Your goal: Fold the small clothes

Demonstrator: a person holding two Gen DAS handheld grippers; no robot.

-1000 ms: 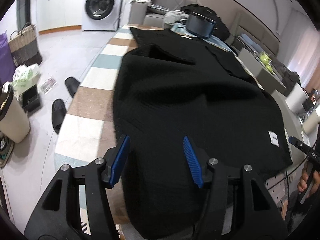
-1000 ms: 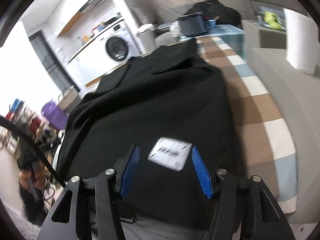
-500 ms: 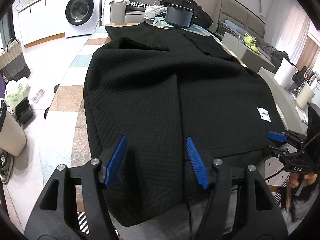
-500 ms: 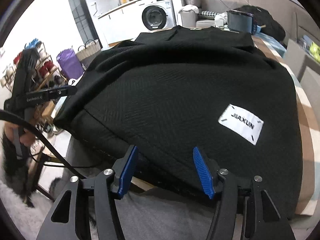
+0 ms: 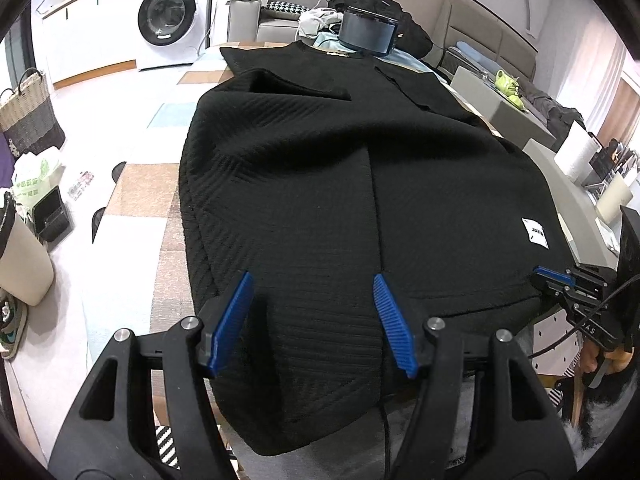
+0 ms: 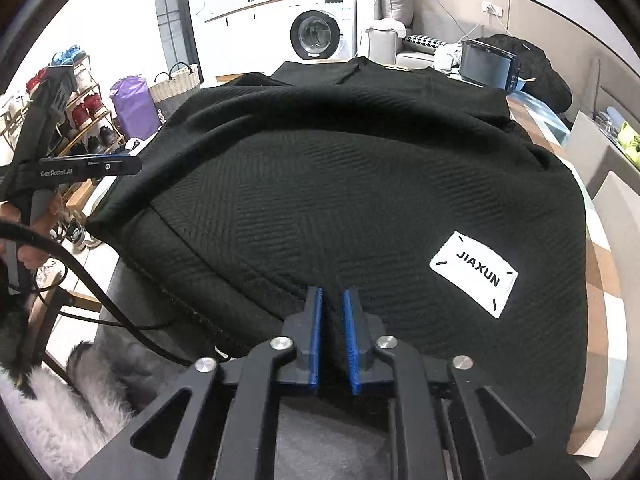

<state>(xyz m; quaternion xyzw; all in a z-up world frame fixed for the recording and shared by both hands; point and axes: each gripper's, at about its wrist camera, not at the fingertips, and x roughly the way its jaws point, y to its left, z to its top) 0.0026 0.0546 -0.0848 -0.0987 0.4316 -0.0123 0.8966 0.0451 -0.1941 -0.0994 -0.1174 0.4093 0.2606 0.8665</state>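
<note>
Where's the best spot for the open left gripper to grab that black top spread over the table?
Probably the near hem of the black top, coming in low from the near table edge. It overhangs there, so the open left hand-held gripper can slide a finger under. The right hand-held gripper has just closed on that same hem, near the white label.

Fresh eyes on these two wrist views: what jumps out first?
The big black garment spread over the checked tablecloth fills both views, its white JIAXUN label near the hem. The right gripper has just been closing and is pinched shut on the near hem; the left gripper hangs open over the hem's other end. A washing machine stands behind.
</note>
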